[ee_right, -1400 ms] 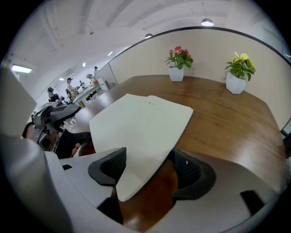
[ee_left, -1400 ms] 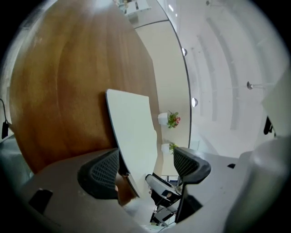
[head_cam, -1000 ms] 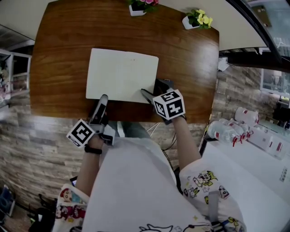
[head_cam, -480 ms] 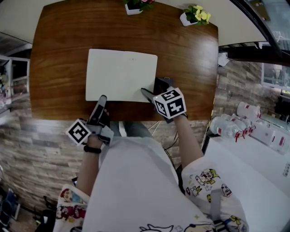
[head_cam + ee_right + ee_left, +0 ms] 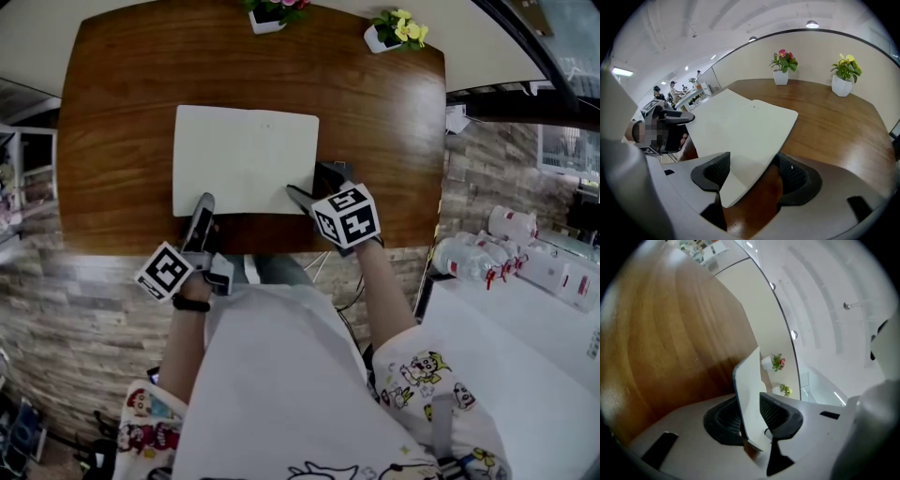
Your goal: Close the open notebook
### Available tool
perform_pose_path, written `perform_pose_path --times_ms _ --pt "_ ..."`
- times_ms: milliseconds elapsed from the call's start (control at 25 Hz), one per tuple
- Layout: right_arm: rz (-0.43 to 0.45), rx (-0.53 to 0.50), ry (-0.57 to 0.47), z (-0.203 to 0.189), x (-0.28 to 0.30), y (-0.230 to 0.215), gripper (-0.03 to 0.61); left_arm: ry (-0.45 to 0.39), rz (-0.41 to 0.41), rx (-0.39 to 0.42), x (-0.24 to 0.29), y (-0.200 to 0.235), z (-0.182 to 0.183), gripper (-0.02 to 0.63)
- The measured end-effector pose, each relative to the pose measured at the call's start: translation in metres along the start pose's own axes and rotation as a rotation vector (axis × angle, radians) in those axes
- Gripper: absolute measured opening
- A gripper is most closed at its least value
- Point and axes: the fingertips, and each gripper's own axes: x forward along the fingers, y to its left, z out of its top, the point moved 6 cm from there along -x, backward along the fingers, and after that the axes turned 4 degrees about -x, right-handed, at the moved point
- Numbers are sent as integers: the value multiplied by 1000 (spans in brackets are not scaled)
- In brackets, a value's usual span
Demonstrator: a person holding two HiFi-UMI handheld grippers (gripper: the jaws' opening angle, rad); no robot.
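The open notebook (image 5: 246, 159) lies flat and white on the brown table (image 5: 375, 141). My left gripper (image 5: 202, 208) is at its near left corner. In the left gripper view the notebook's sheet (image 5: 747, 394) stands on edge between the jaws of the left gripper (image 5: 749, 416). Those jaws are closing, and both pads meet the sheet. My right gripper (image 5: 309, 183) sits at the near right corner. In the right gripper view the notebook (image 5: 740, 126) pokes its corner between the wide, open jaws of the right gripper (image 5: 752, 176).
Two white flower pots (image 5: 267, 14) (image 5: 394, 33) stand at the table's far edge. The table's near edge runs just under both grippers. A counter with bottles (image 5: 487, 262) is off to the right, below table level.
The left gripper has edged a little further over the notebook's near left corner. The right gripper stays where it was.
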Motion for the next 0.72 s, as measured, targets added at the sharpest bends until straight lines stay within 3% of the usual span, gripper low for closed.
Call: perform_pose_path --times_ms 40,120,240,720 --pt "-1 0 -1 0 0 0 304 -15 4 5 0 -1 3 55" --pt "-2 3 -1 -1 0 -1 304 -21 17 39 3 -2 9 29" --pt "-3 8 -1 -2 2 -3 304 -6 28 105 4 -4 10 20" --pt "-24 29 -69 -5 0 -3 304 45 12 206 4 -20 8 11"
